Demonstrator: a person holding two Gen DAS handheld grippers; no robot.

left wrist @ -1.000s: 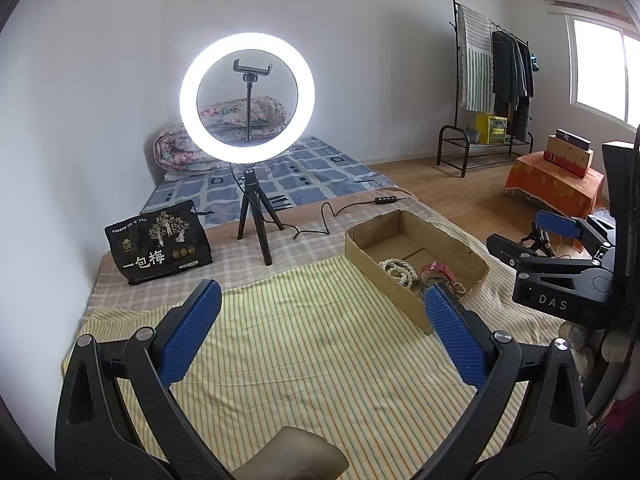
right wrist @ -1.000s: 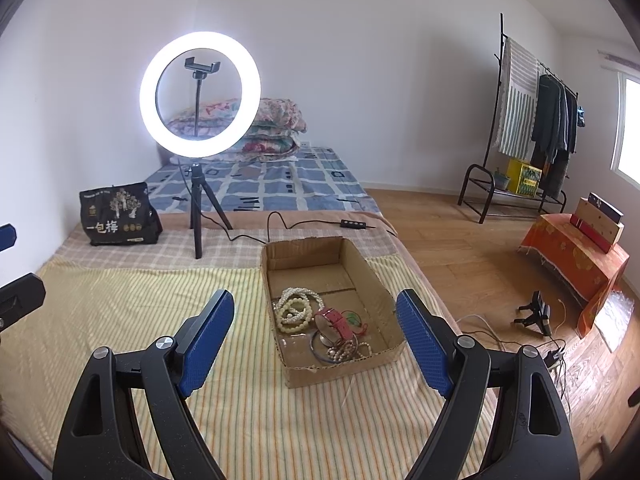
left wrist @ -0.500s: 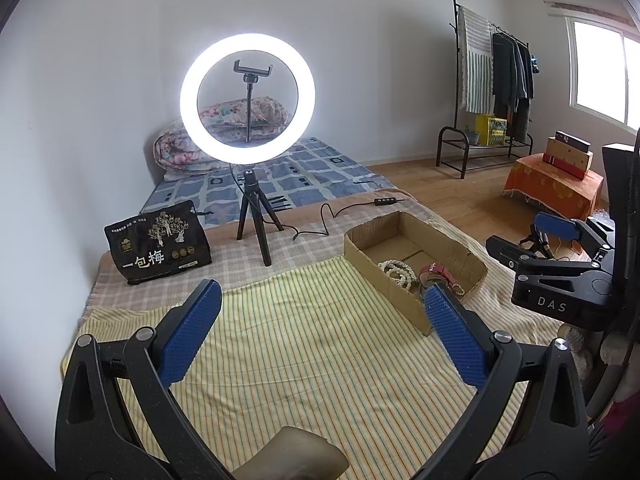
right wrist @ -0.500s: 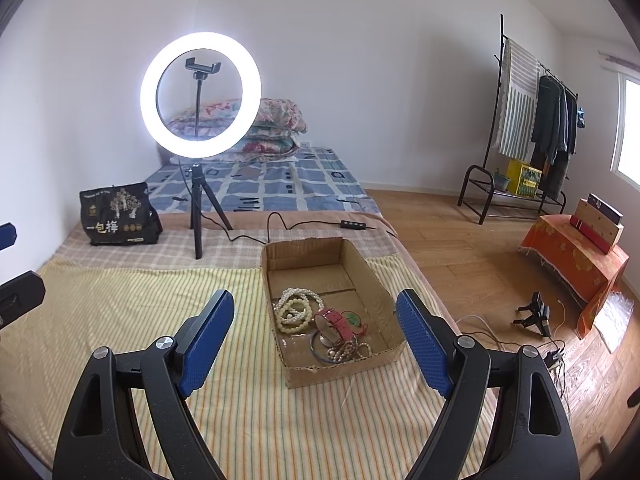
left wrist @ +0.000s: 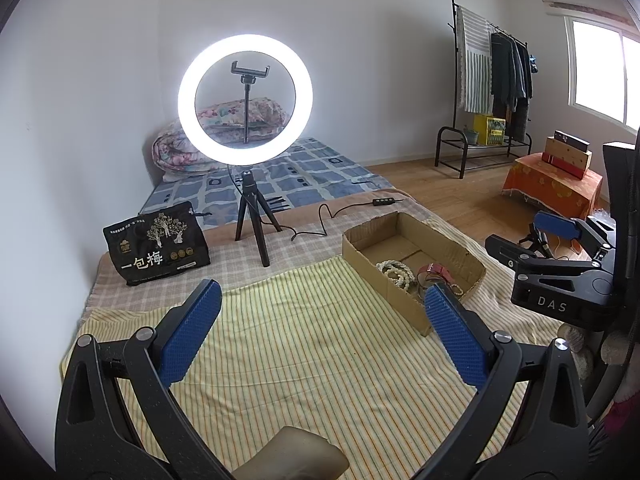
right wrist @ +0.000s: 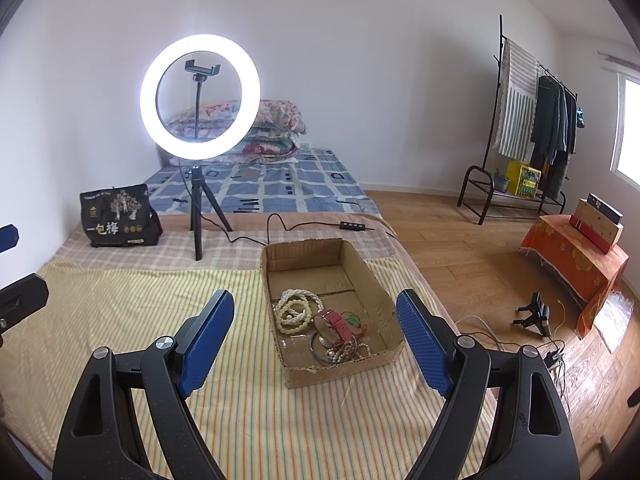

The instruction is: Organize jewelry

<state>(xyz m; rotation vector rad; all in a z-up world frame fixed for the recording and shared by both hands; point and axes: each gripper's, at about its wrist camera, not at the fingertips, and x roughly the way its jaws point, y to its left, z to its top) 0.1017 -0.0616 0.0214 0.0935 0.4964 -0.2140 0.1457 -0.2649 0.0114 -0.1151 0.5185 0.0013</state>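
Note:
An open cardboard box [right wrist: 372,276] lies on the striped yellow cloth [right wrist: 140,312]. Inside it are a white bead necklace [right wrist: 294,310], a pink watch strap [right wrist: 338,322] and several bangles and small bead strings [right wrist: 340,350]. My right gripper [right wrist: 314,332] is open and empty, held above the box's near end. My left gripper [left wrist: 320,320] is open and empty over the cloth, left of the box [left wrist: 356,246]; the necklace [left wrist: 396,272] shows there too. The right gripper also shows at the right of the left wrist view [left wrist: 560,248].
A lit ring light on a tripod [right wrist: 200,96] stands behind the cloth, its cable [right wrist: 304,226] trailing past the box. A black snack bag [right wrist: 116,216] stands at the back left. Folded quilts [right wrist: 272,128], a clothes rack [right wrist: 532,120] and an orange-covered stand [right wrist: 572,256] lie beyond.

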